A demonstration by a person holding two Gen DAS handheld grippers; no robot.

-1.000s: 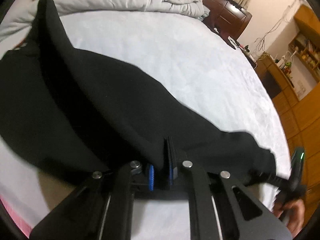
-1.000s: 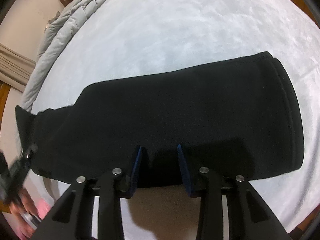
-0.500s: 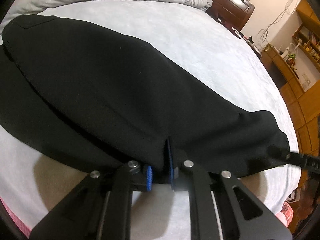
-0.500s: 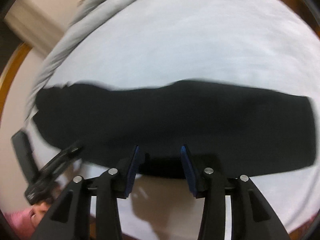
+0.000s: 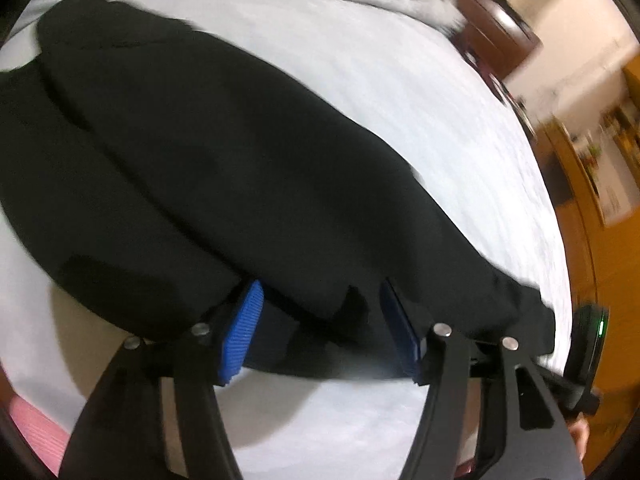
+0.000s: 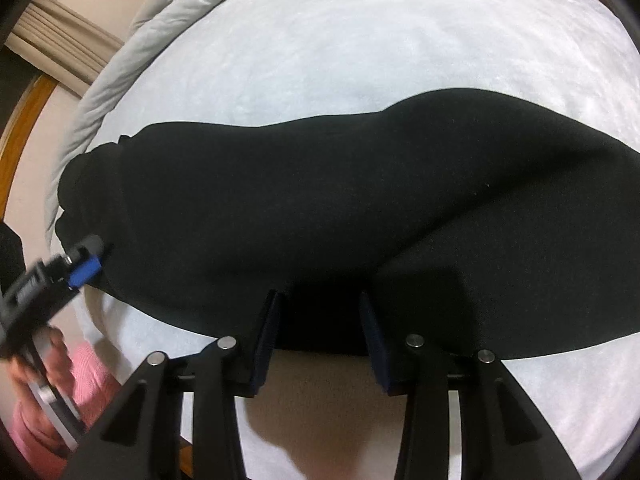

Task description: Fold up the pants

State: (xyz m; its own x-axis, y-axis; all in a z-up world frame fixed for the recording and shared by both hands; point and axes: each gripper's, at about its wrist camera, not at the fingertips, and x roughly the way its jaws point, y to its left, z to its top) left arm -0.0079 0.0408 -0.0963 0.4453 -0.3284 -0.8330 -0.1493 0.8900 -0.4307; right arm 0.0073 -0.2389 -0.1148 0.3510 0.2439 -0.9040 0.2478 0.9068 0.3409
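Note:
Black pants (image 5: 240, 160) lie folded lengthwise on a pale bed sheet (image 5: 400, 100), one leg layered on the other. My left gripper (image 5: 320, 288) hovers at the near edge of the pants, its jaws opening. Fabric lies between the blue pads (image 5: 240, 336), which do not press on it. In the right wrist view the pants (image 6: 320, 200) stretch across the sheet (image 6: 360, 40). My right gripper (image 6: 319, 296) stands open over their near edge, with flat cloth between its fingers. The left gripper (image 6: 80, 264) shows there at the pants' left end, and the right gripper (image 5: 588, 340) shows at the far right of the left wrist view.
A grey duvet (image 6: 160, 40) is bunched along the far side of the bed. A dark wooden headboard (image 5: 500, 28) and wooden furniture (image 5: 600, 240) stand beyond the bed. A pink sleeve (image 6: 80, 368) is at the lower left.
The left gripper carried a pinched fold of the pants across and down onto the bed, then let go as its jaws spread. The right gripper shifted sideways along the near edge, still open.

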